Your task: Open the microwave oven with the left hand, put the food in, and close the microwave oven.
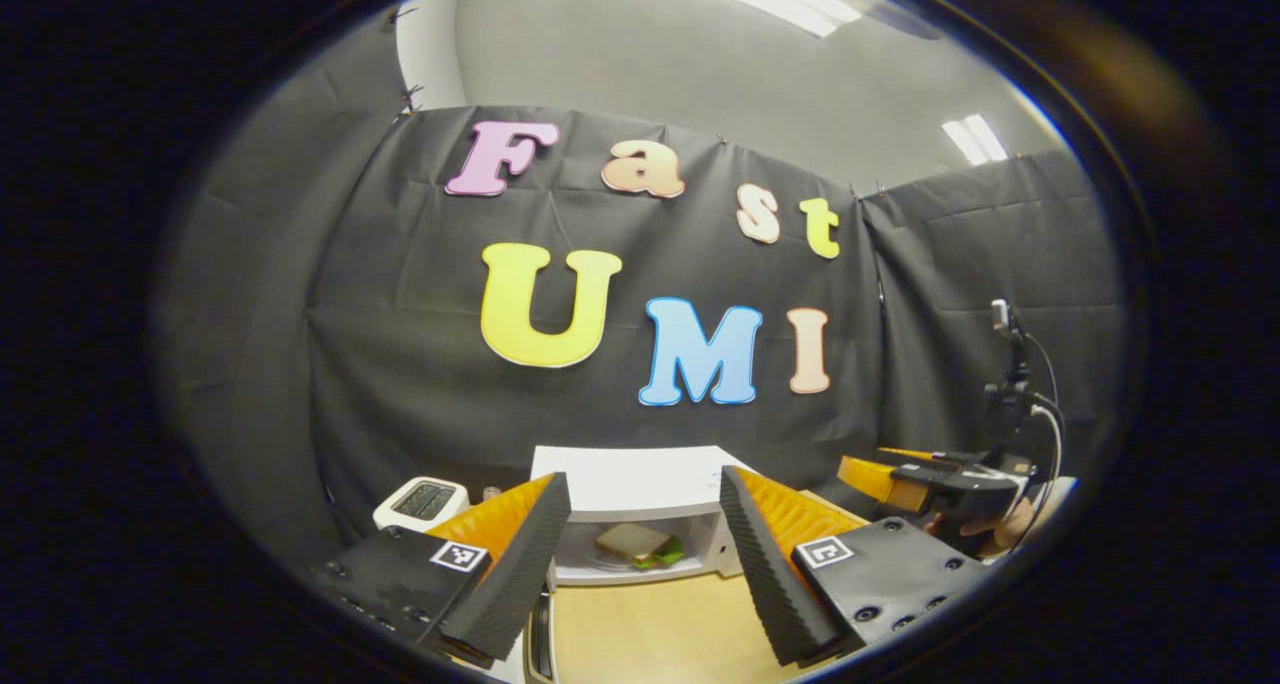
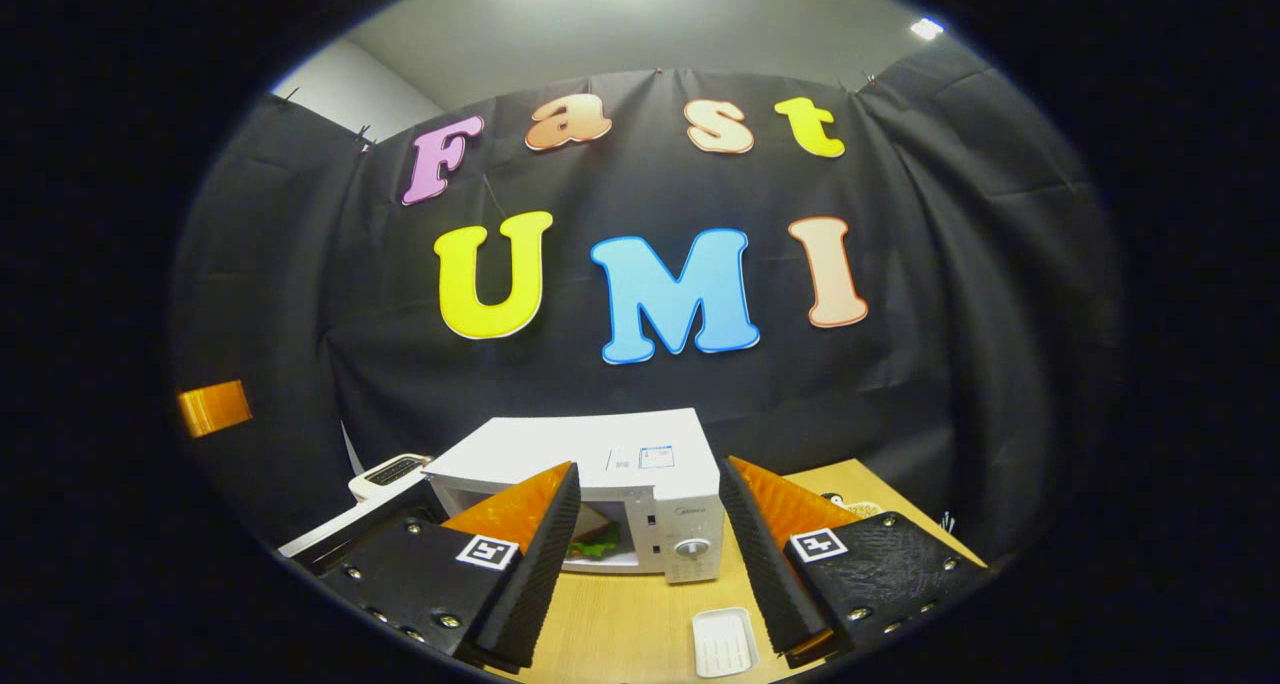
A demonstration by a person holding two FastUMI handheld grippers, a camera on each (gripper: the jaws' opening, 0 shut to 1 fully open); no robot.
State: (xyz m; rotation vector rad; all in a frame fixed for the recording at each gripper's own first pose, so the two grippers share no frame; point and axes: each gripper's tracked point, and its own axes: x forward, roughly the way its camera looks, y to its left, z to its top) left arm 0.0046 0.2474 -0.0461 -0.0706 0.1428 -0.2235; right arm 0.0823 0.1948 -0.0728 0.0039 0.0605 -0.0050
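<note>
You face a light wooden table [image 2: 620, 624]. On it a white microwave [image 2: 640, 464] stands with its door open, a white toaster [image 1: 420, 504] just to its left, and a small white tray [image 2: 725, 642] near the front edge.

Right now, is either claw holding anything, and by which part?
Nothing is held. The left claw and right claw are both open with bare gaps; the sandwich sits inside the open microwave.

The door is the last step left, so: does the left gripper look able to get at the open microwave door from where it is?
Probably yes. The left gripper has open, empty jaws, and the door swings out just below them, at its left, over bare table, with the sandwich already inside.
</note>
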